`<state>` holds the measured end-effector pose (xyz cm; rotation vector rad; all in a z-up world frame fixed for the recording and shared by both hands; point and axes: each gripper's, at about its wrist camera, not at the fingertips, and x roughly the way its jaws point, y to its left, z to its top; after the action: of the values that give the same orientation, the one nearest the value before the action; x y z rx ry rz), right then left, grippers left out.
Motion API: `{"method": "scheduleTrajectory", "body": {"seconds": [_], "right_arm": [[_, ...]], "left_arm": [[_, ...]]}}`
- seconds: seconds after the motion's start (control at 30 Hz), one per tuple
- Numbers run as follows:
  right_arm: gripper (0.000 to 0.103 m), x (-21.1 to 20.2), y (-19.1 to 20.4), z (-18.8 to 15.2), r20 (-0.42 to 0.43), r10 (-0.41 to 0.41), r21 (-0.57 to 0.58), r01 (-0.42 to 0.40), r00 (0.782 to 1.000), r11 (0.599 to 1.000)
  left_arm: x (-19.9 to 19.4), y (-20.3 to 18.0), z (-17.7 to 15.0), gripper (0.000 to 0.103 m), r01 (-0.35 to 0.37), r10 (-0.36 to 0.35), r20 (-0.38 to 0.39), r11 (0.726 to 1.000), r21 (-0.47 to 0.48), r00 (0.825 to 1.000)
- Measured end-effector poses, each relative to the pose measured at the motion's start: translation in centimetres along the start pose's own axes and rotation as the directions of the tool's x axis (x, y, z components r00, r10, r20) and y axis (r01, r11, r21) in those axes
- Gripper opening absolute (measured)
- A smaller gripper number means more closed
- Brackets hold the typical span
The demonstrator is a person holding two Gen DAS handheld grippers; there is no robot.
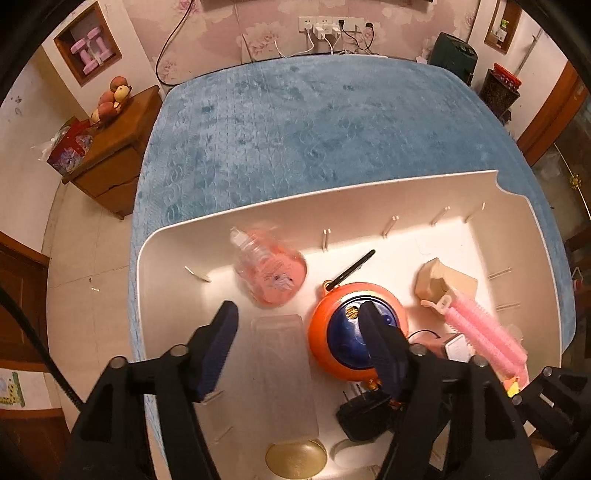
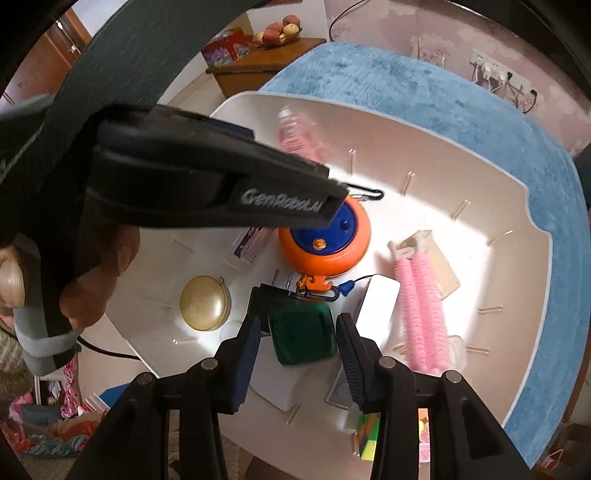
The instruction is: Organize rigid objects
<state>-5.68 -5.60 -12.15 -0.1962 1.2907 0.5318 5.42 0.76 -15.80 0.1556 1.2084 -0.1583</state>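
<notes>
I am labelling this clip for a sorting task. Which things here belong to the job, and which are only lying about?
Belongs to the job:
- white plastic bin
- round orange and blue gadget
- pink bristly hair rollers
- dark green cube
- round gold tin

Only lying about:
- bowl of peaches
- pink dumbbells
- white wall sockets

The left gripper [image 1: 299,326] is pointing downward with its two blue-padded fingers [image 1: 218,350] standing wide apart, nothing between them. In the right wrist view it is reaching across the upper left, a bare hand [image 2: 92,273] wrapping its black handle. The right gripper [image 2: 299,339] is also angling downward, its jaws spread wide and its fingers [image 2: 245,354] touching nothing.
</notes>
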Motion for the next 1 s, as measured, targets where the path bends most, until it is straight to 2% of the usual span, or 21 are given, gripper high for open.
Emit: {"method": "scheduleTrajectory", "body": {"seconds": [0.1,0.3,0.4,0.57,0.67,0.9,1.0], "right_arm": [[0.044,-1.2,-0.8,0.1,0.029,-0.011,0.022,0.01,1.0,1.0],[0.052,-4.2,-2.9,0.2,0.097,-0.055,0.127,0.043,0.994,0.991],[0.058,-6.1,-4.5,0.1,0.134,-0.085,0.206,0.056,0.987,0.977],[0.059,-9.2,-6.2,0.6,0.178,-0.137,0.3,0.079,0.974,0.95],[0.062,-10.7,-6.6,1.0,0.198,-0.165,0.332,0.093,0.966,0.939],[0.063,-13.6,-6.9,2.0,0.23,-0.205,0.385,0.104,0.951,0.917],[0.067,-14.7,-6.9,2.2,0.244,-0.234,0.402,0.121,0.941,0.908]], "left_arm": [[-1.0,-0.1,0.0,0.077,0.004,-0.004,0.01,1.0,0.001,1.0],[-3.3,0.1,0.3,0.077,-0.006,0.007,0.032,0.999,-0.039,0.999],[-5.0,0.1,0.5,0.077,-0.009,0.013,0.054,0.998,-0.062,0.998],[-8.0,0.0,0.7,0.077,-0.007,0.015,0.084,0.995,-0.101,0.996],[-9.5,-0.2,0.8,0.077,-0.004,0.016,0.098,0.993,-0.121,0.995],[-12.5,-0.8,1.1,0.077,-0.007,0.026,0.13,0.99,-0.143,0.991],[-13.4,-0.9,1.3,0.078,-0.019,0.041,0.147,0.988,-0.153,0.988]]}}
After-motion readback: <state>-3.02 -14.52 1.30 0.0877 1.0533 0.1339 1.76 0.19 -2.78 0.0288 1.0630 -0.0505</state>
